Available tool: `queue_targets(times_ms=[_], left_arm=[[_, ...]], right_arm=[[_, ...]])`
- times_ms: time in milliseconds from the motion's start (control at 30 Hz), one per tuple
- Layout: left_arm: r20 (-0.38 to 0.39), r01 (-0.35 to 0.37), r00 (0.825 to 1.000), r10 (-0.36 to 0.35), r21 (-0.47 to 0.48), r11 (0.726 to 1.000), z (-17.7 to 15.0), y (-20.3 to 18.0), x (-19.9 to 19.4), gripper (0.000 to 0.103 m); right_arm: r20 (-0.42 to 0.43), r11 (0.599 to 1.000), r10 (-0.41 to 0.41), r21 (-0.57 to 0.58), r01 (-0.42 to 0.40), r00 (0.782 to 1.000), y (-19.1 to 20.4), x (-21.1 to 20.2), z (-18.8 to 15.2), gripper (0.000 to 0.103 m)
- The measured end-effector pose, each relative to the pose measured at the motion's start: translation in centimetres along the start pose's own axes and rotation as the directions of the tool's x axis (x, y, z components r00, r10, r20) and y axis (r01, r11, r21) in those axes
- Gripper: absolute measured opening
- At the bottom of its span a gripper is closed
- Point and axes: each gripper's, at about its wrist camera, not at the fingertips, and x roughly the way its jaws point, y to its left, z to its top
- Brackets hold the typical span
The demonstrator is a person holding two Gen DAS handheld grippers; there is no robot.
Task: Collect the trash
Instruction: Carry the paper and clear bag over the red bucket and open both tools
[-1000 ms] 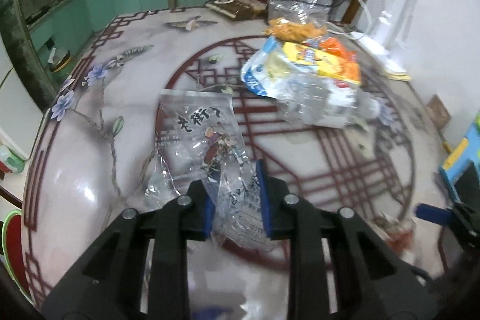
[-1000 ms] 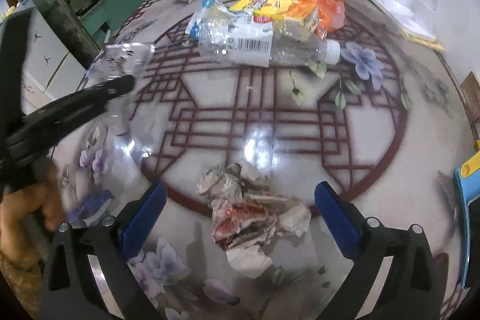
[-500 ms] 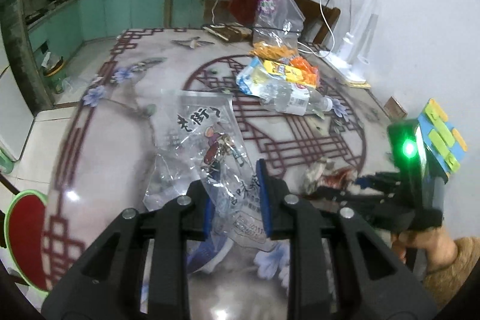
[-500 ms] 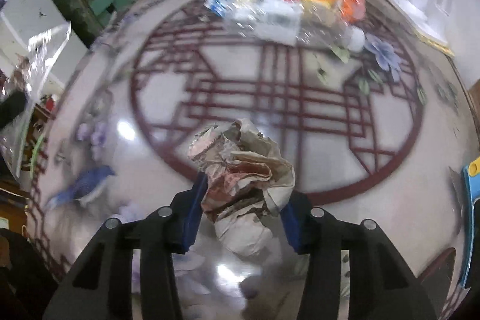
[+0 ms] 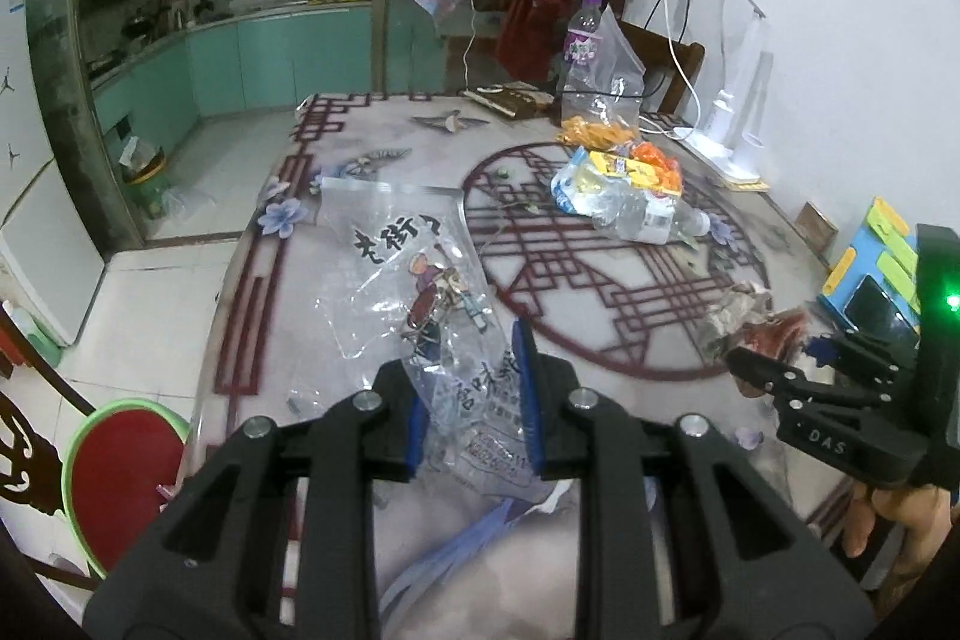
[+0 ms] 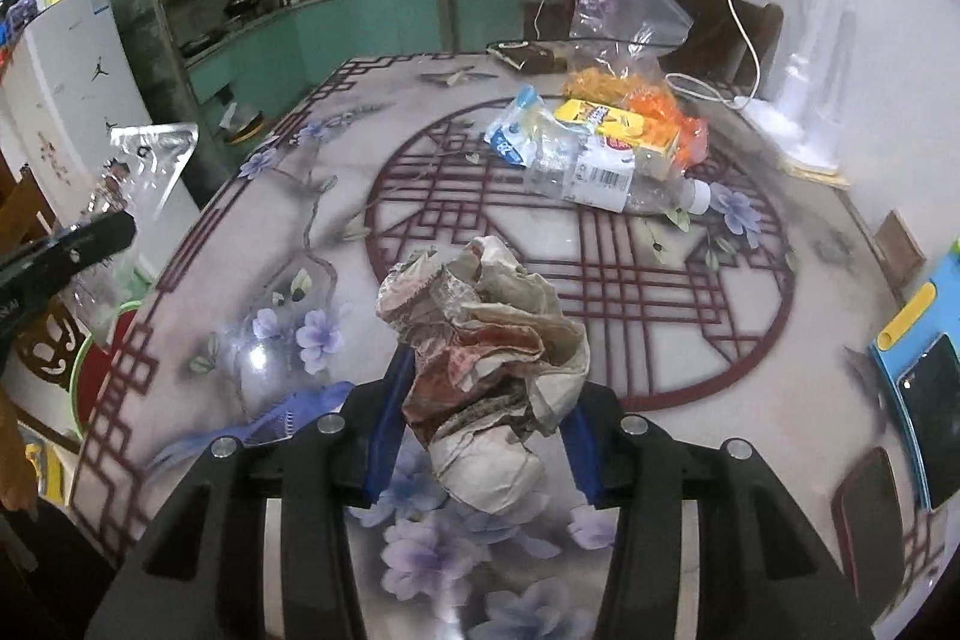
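Crumpled paper wad [image 6: 486, 364] hiding right claw [image 6: 483, 424] pads, clear bag [image 5: 420, 280] print — perhaps snack-branded

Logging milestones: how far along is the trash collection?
In hand: left gripper shut on the clear printed plastic bag; right gripper shut on the crumpled paper wad. Left: crushed clear bottle and yellow-orange wrappers on the table. Nothing visibly binned.

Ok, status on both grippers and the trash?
Left gripper shut on clear printed bag. Right gripper shut on crumpled paper wad. Bottle pile remains on table.
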Motion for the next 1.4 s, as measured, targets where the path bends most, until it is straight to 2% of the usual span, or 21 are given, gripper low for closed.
queue_targets(times_ms=[333,667,833,1167,1400], left_arm=[[-0.006,-0.008,1.000,0.007,-0.034,0.999,-1.7,3.0,-1.3,0.024],[0.031,-0.107,0.993,0.113,-0.140,0.984,-2.6,9.0,-3.9,0.024],[0.032,-0.157,0.986,0.164,-0.162,0.974,-3.5,11.3,-4.8,0.024],[0.034,-0.166,0.984,0.177,-0.220,0.961,-4.5,14.2,-6.1,0.024],[0.041,-0.207,0.974,0.225,-0.256,0.944,-4.5,15.5,-6.8,0.024]], right_arm=[[0.051,0.998,-0.037,-0.045,0.039,0.998,4.3,-1.2,0.6,0.045],[0.088,0.989,0.033,-0.144,-0.020,0.996,11.0,-1.8,1.8,0.045],[0.088,0.980,0.072,-0.192,-0.054,0.993,14.0,-1.5,1.9,0.045],[0.098,0.964,0.134,-0.245,-0.107,0.986,18.1,-1.9,1.9,0.045],[0.091,0.949,0.168,-0.285,-0.136,0.982,20.6,-1.6,2.0,0.045]])
